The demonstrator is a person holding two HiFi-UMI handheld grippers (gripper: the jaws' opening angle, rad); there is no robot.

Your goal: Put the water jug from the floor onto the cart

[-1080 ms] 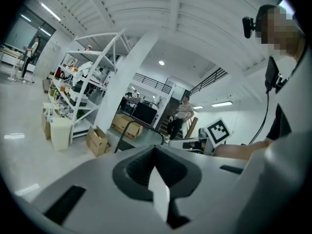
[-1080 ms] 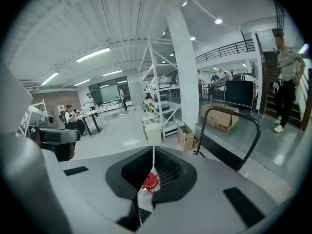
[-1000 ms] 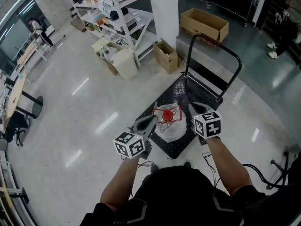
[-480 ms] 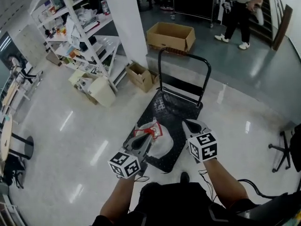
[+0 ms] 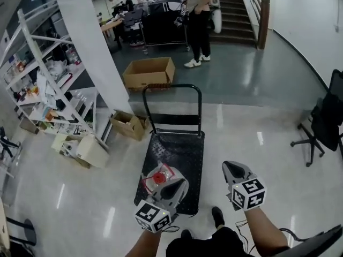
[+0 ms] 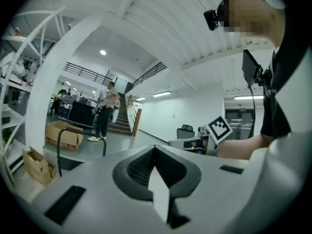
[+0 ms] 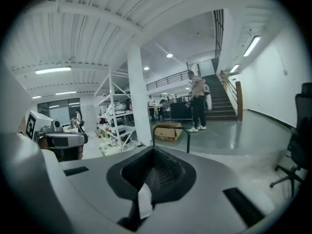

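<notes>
The water jug (image 5: 158, 176), clear with a red cap, stands upright on the near left part of the black cart deck (image 5: 179, 151). In the head view my left gripper (image 5: 180, 185) hangs in front of the jug's right side, with its jaws shut and nothing between them. My right gripper (image 5: 231, 167) is off to the right of the cart, over the floor, also shut and empty. Neither gripper view shows the jug. Both look level across the room, and the cart handle (image 6: 80, 147) (image 7: 170, 130) shows beyond the closed jaws.
The cart's push handle (image 5: 171, 88) rises at its far end. Beyond it lie a cardboard box (image 5: 149, 73) and a smaller open box (image 5: 127, 125). A white pillar (image 5: 91, 52) and shelving (image 5: 48, 90) are at the left, an office chair (image 5: 321, 122) at the right, and a person (image 5: 197, 15) stands by the stairs.
Both grippers came up and away from the jug's neck, and the right one swung out to the right of the cart. The jug stays on the deck. The head view tilted up.
</notes>
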